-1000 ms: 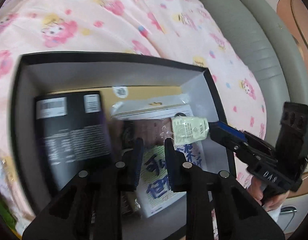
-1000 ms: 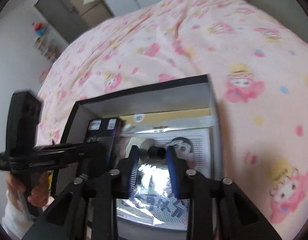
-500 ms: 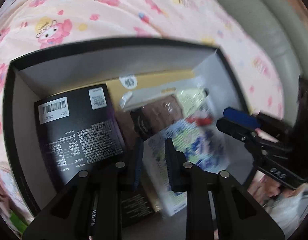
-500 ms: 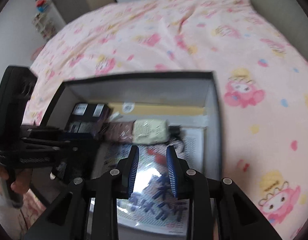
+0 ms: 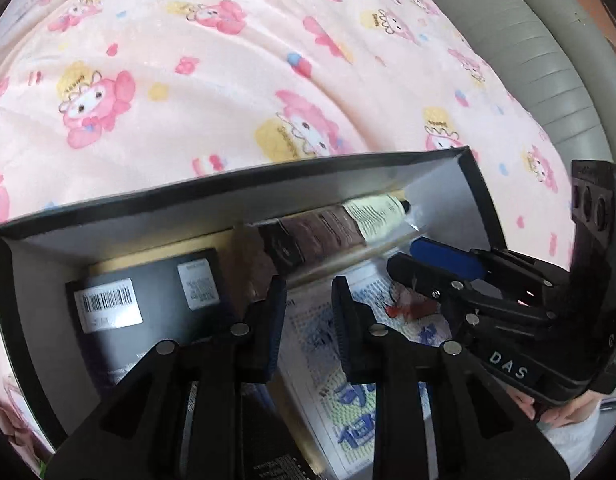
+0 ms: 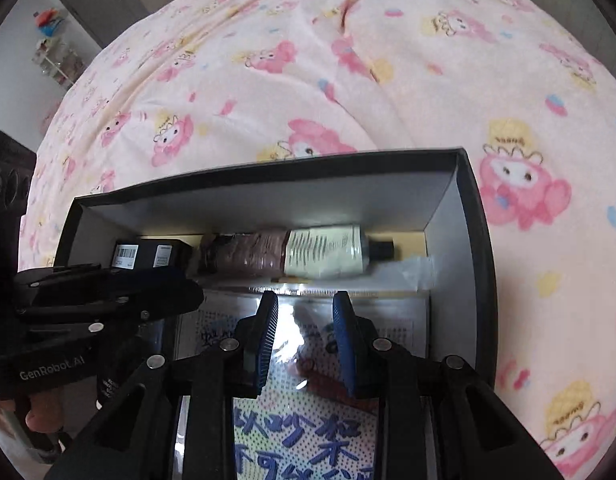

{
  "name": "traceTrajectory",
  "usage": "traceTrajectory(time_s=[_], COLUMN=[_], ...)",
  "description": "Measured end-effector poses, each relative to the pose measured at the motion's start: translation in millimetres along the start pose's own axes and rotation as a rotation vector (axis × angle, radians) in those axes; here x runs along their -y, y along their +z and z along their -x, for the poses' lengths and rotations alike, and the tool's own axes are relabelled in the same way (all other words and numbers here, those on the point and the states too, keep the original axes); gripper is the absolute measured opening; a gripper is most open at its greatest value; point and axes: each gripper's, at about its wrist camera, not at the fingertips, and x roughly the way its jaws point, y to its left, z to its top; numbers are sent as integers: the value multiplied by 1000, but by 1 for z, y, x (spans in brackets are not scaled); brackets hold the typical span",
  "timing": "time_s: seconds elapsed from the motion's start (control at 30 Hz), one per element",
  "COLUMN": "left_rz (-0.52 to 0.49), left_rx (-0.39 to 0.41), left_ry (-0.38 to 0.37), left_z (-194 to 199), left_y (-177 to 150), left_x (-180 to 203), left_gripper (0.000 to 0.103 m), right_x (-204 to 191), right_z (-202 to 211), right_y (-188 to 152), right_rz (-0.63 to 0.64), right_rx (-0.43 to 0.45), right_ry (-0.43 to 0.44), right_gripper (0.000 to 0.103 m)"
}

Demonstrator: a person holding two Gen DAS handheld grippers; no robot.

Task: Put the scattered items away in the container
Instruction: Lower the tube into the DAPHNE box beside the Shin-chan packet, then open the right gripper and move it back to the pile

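A black open box (image 5: 243, 184) (image 6: 267, 170) lies on the bed. Inside it a brown tube with a cream label (image 6: 303, 252) (image 5: 340, 228) lies along the far wall. Beside it lie a black carton with a barcode (image 5: 147, 304) (image 6: 147, 254) and a plastic-wrapped booklet with blue characters (image 6: 308, 432) (image 5: 348, 400). My left gripper (image 5: 308, 308) is open and empty over the box; it shows at the left of the right wrist view (image 6: 107, 292). My right gripper (image 6: 303, 320) is open and empty over the booklet; it shows at the right of the left wrist view (image 5: 436, 264).
The pink cartoon-print blanket (image 5: 227, 80) (image 6: 308, 60) surrounds the box. A grey padded headboard (image 5: 528, 48) curves at the right. A dark door and shelves (image 6: 67, 20) stand in the far left background.
The tube left my right gripper and now lies along the box's far wall. Both grippers have pulled back and tilted up, showing more blanket.
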Motion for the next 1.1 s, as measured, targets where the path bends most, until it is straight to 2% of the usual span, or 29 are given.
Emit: traceTrajectory(time_s=[0.07,0.17,0.27,0.3,0.37,0.43,0.5,0.53,0.63,0.7,0.77,0.93,1.1], left_rz=[-2,44,26,20,-20,-61,-80,-81,-97,-121,-119,-42,17], left_rx=[-1,-31,-46,-22,109,192,230,245,293,360,408,403,418], left_ry=[14,-26,-48,-41,-20,-16,-44,-53,-46,-11,22,12,9], left_z=[-4,-14,-11,-3,26,52,71,81,107,126,140,161,182], left_y=[2,1,-10,-13,-27,-45,-61,-72,-101,-123,-144,-197,-241], left_x=[0,-3,1,6,17,29,41,46,61,67,66,56,43], left_gripper=[23,23,23,23,23,24,34,35,37,39,41,41,43], right_x=[-2,-1,-9,-14,-25,-38,-51,-55,-71,-81,-92,-111,-140], right_z=[-5,-12,1,9,28,51,75,83,112,130,139,156,159], right_y=[0,0,-10,-16,-29,-44,-59,-64,-87,-108,-124,-175,-202], right_rz=[18,-3,34,59,116,150,173,179,183,168,162,152,194], right_rx=[-10,-42,-7,12,56,112,170,192,260,303,328,357,338], right_ry=[-21,-23,-61,-82,-119,-155,-168,-168,-151,-158,-128,-82,-7], right_gripper=[25,25,25,25,25,26,26,27,32,32,33,33,33])
